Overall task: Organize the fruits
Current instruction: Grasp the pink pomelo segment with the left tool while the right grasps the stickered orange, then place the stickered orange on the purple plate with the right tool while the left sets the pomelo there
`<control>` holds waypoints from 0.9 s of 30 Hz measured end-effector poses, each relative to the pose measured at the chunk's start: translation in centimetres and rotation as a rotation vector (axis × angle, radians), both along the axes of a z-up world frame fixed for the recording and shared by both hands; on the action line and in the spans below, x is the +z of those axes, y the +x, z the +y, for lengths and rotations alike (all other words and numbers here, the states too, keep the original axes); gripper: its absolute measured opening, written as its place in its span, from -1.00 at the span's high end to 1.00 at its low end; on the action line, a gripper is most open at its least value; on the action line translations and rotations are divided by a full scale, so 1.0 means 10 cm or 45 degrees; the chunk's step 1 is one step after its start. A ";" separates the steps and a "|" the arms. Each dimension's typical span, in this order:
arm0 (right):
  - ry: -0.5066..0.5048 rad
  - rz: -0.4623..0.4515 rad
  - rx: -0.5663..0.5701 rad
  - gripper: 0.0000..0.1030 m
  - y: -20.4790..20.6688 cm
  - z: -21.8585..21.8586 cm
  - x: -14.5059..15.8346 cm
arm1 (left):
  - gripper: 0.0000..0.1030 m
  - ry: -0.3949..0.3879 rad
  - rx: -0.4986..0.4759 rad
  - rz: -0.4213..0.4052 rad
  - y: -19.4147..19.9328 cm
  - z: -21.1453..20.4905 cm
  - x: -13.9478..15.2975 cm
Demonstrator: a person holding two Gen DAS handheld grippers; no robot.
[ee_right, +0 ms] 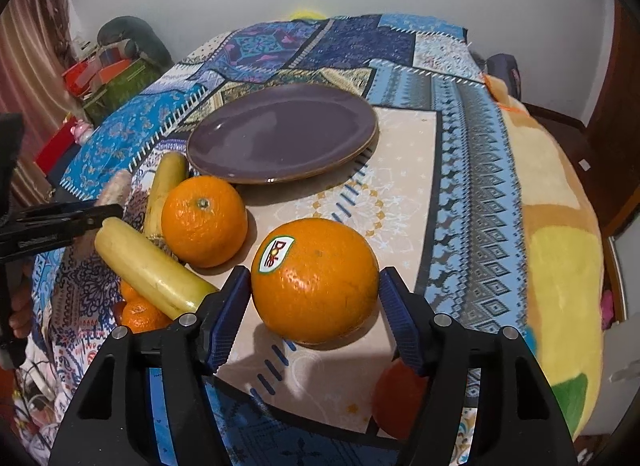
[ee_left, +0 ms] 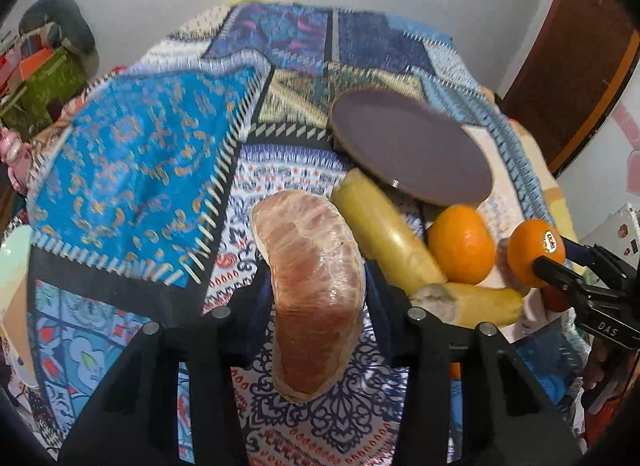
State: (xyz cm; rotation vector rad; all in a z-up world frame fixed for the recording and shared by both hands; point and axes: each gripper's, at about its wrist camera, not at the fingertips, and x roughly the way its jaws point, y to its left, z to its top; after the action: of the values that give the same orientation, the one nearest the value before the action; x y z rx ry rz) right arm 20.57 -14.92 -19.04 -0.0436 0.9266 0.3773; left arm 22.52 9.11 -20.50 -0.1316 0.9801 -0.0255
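My left gripper (ee_left: 318,286) is shut on a peeled pomelo wedge (ee_left: 316,290) wrapped in film, held above the patterned cloth. My right gripper (ee_right: 316,294) is shut on a large orange with a Dole sticker (ee_right: 316,282), held just above the table; it also shows in the left wrist view (ee_left: 534,252). A purple plate (ee_right: 280,131) lies behind, empty. Two yellow bananas (ee_right: 152,270) and a second orange (ee_right: 204,221) lie left of the plate's front edge. Small tangerines (ee_right: 140,314) sit under the near banana.
A patchwork cloth (ee_right: 472,169) covers the table. Another orange fruit (ee_right: 400,402) lies low under my right gripper. Boxes and clutter (ee_right: 108,77) stand at the far left; a yellow blanket (ee_right: 560,266) drapes the right edge.
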 end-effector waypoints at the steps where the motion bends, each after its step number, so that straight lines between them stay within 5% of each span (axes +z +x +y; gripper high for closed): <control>1: 0.005 -0.009 -0.003 -0.21 -0.01 -0.01 0.03 | 0.14 0.005 -0.001 -0.016 -0.02 -0.01 0.05; 16: 0.028 -0.265 -0.043 -0.21 0.00 0.00 0.76 | 0.14 0.048 -0.031 -0.278 -0.06 -0.21 0.85; 27: 0.016 -0.382 -0.049 -0.21 0.34 0.13 0.99 | 0.14 0.062 -0.057 -0.322 0.30 -0.28 0.99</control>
State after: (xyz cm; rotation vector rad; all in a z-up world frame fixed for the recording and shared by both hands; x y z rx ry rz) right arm 23.97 -13.61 -9.09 -0.0685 0.6274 0.3300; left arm 25.50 6.28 -10.60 -0.0598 0.7305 -0.0578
